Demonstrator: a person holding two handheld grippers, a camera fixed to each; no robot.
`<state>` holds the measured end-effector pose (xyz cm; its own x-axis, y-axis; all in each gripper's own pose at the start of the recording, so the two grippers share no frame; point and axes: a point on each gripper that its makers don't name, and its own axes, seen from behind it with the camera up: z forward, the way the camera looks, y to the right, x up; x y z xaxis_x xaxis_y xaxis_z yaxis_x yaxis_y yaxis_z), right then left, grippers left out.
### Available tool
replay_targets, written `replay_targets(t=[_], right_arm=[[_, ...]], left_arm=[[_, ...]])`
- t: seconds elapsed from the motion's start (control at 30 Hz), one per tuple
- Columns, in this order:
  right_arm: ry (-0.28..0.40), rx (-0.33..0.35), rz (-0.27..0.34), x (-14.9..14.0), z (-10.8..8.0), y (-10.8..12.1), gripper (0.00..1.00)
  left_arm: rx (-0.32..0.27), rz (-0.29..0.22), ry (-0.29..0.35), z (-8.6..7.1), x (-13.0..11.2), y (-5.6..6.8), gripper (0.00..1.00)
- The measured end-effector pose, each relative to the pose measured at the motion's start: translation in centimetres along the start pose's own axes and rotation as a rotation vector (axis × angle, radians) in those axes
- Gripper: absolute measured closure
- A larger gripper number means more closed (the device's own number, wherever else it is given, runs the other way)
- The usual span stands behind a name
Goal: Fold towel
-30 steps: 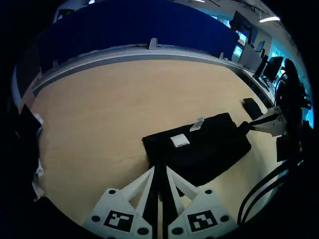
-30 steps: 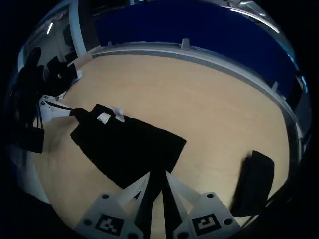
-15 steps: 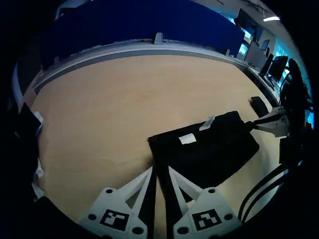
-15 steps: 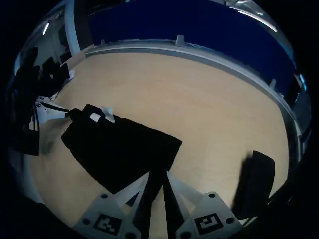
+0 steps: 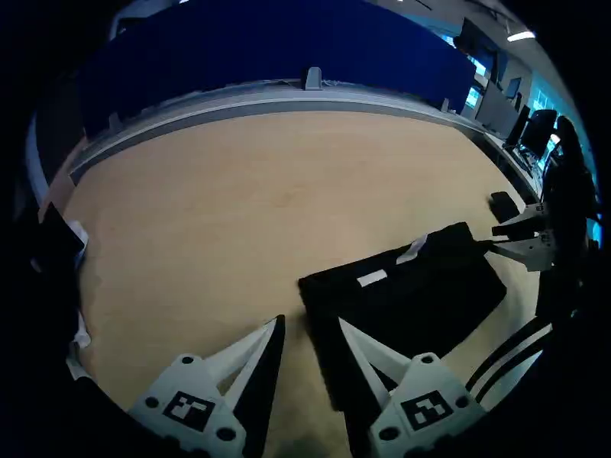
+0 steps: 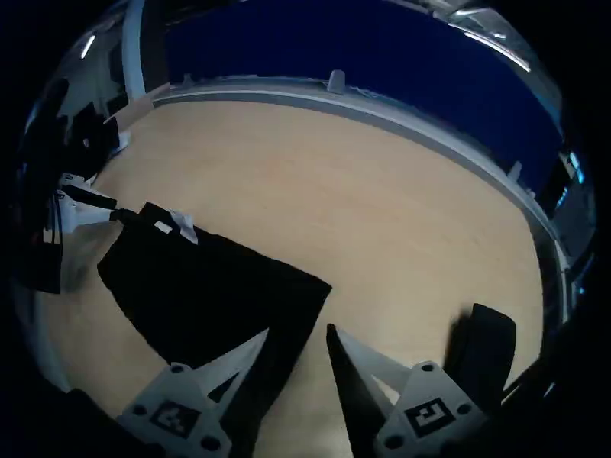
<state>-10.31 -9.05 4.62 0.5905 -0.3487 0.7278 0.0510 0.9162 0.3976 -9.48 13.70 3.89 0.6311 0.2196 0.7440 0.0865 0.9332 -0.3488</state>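
A black towel (image 5: pixel 408 294), folded into a flat rectangle with white tags (image 5: pixel 372 278), lies on the light wooden table (image 5: pixel 229 198). My left gripper (image 5: pixel 305 336) stands open at the towel's near corner, holding nothing. Across the towel, my right gripper (image 5: pixel 494 237) is open at the far end. In the right gripper view the towel (image 6: pixel 206 290) lies left of centre. My right gripper (image 6: pixel 298 333) is open over its near corner, one finger above the cloth. My left gripper (image 6: pixel 113 211) sits at the towel's far left corner.
A blue partition (image 5: pixel 267 46) with a grey rail runs along the table's far edge. A small black object (image 6: pixel 483 349) lies on the table to the right of my right gripper, also seen as a black object (image 5: pixel 504 204). Monitors and chairs (image 5: pixel 535 122) stand beyond.
Both grippers were shut on the towel's corners earlier. Now both have opened and let go, and the towel rests flat on the table.
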Motion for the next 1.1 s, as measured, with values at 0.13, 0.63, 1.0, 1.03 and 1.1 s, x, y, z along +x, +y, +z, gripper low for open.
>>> replay_targets(t=[0.13, 0.63, 1.0, 1.03, 1.1], right_arm=[[0.029, -0.023, -0.007, 0.6, -0.2, 0.5, 0.29], [0.061, -0.037, 0.019, 0.1, -2.1, 1.1, 0.01], [0.065, -0.029, 0.049, -1.6, -4.4, 0.8, 0.01], [0.064, -0.029, 0.048, -1.9, -4.7, 0.7, 0.01], [0.061, -0.029, 0.047, -2.5, -5.3, 0.4, 0.01]], left_arm=[[0.019, -0.005, 0.016, -0.2, 0.6, -0.6, 0.37], [0.022, -0.035, 0.027, -1.5, 0.0, -1.0, 0.13], [0.026, -0.057, 0.032, -4.1, -2.0, -0.6, 0.13], [0.025, -0.061, 0.032, -4.4, -2.3, -0.6, 0.13], [0.023, -0.068, 0.033, -5.1, -2.9, -0.4, 0.13]])
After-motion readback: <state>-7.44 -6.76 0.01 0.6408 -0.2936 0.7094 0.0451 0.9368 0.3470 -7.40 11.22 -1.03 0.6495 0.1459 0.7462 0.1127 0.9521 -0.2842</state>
